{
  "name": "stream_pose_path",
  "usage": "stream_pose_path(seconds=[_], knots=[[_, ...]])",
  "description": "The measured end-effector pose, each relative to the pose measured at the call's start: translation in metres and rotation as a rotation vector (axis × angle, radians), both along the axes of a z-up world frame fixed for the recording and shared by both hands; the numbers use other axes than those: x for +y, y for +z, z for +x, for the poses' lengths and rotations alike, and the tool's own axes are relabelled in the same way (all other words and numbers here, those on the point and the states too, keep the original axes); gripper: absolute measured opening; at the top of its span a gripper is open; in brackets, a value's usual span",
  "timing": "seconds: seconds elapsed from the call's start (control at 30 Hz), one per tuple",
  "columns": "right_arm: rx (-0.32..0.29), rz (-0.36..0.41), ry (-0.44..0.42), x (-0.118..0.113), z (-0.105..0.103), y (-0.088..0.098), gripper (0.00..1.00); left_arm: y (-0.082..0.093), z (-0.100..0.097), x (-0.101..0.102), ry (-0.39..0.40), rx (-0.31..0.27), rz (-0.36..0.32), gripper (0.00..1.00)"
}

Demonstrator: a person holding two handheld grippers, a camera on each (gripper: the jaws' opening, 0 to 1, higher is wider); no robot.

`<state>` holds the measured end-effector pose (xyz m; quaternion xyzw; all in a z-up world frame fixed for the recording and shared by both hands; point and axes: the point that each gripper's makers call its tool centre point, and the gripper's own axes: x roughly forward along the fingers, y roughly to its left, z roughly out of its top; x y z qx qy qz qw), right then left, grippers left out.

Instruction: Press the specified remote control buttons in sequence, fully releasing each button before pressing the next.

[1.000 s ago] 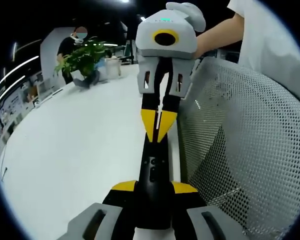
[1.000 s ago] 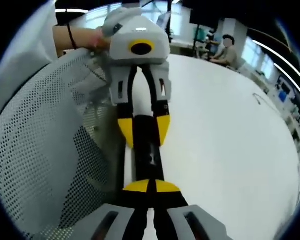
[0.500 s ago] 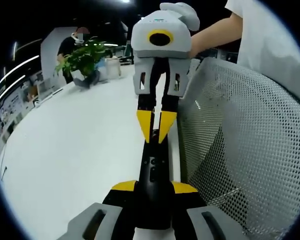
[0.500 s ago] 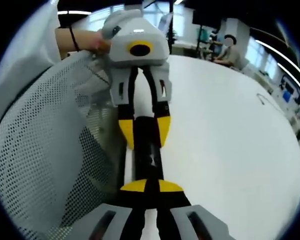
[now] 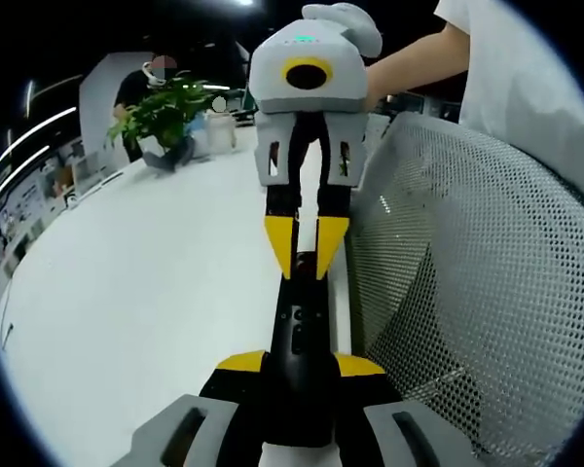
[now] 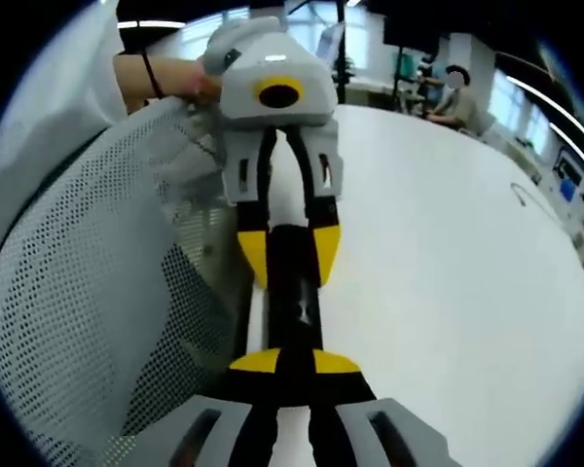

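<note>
A slim black remote (image 5: pixel 300 331) lies lengthwise in my left gripper (image 5: pixel 300 363), which is shut on its near end above the white table (image 5: pixel 127 292). From the far side my right gripper (image 5: pixel 306 263) points down at the remote's other end, its yellow tips slightly apart on either side of it. In the right gripper view the remote (image 6: pixel 294 302) runs from my right gripper (image 6: pixel 294 362), whose jaws stand a little open, to the left gripper (image 6: pixel 290 258) clamped on it. A person's hand (image 5: pixel 409 63) holds the right gripper.
A grey mesh chair back (image 5: pixel 467 292) stands close beside the remote and grippers, seen again as mesh (image 6: pixel 97 292). A potted plant (image 5: pixel 161 112) sits at the table's far end. A thin cable (image 6: pixel 530 190) lies on the table (image 6: pixel 448 292). A person (image 6: pixel 457 92) sits beyond.
The right gripper's yellow tips, closed together a second ago, have parted around the remote's end. The left gripper still holds the remote the same way.
</note>
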<state>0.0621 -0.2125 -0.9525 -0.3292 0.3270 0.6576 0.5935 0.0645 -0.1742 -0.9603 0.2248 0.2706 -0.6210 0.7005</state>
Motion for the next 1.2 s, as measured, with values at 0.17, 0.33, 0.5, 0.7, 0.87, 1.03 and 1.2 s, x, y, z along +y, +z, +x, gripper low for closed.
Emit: stream_pose_path(seconds=[0.17, 0.33, 0.5, 0.7, 0.87, 1.03, 1.2], knots=[[0.028, -0.057, -0.053, 0.0019, 0.0025, -0.0004, 0.07, -0.0001, 0.0000, 0.0008, -0.002, 0.001, 0.000, 0.24], [-0.010, -0.174, 0.011, 0.0017, 0.0015, -0.0021, 0.07, 0.0003, 0.0006, 0.0008, 0.006, 0.012, -0.015, 0.24], [-0.006, -0.229, 0.036, 0.0022, 0.0027, -0.0033, 0.07, 0.0005, 0.0008, 0.0004, 0.004, 0.011, -0.016, 0.24], [-0.014, -0.232, 0.054, -0.0015, 0.0031, -0.0035, 0.07, 0.0008, 0.0019, -0.0007, 0.013, 0.028, -0.030, 0.24], [-0.022, -0.099, 0.034, -0.0012, 0.0031, -0.0008, 0.07, 0.0011, 0.0017, -0.0014, 0.016, 0.029, -0.030, 0.24], [-0.005, -0.010, -0.050, -0.0030, 0.0025, -0.0005, 0.07, 0.0009, 0.0019, -0.0018, 0.018, 0.028, -0.030, 0.24], [-0.037, -0.029, -0.010, 0.0022, 0.0013, -0.0004, 0.08, 0.0005, 0.0016, -0.0024, 0.016, 0.027, -0.028, 0.24]])
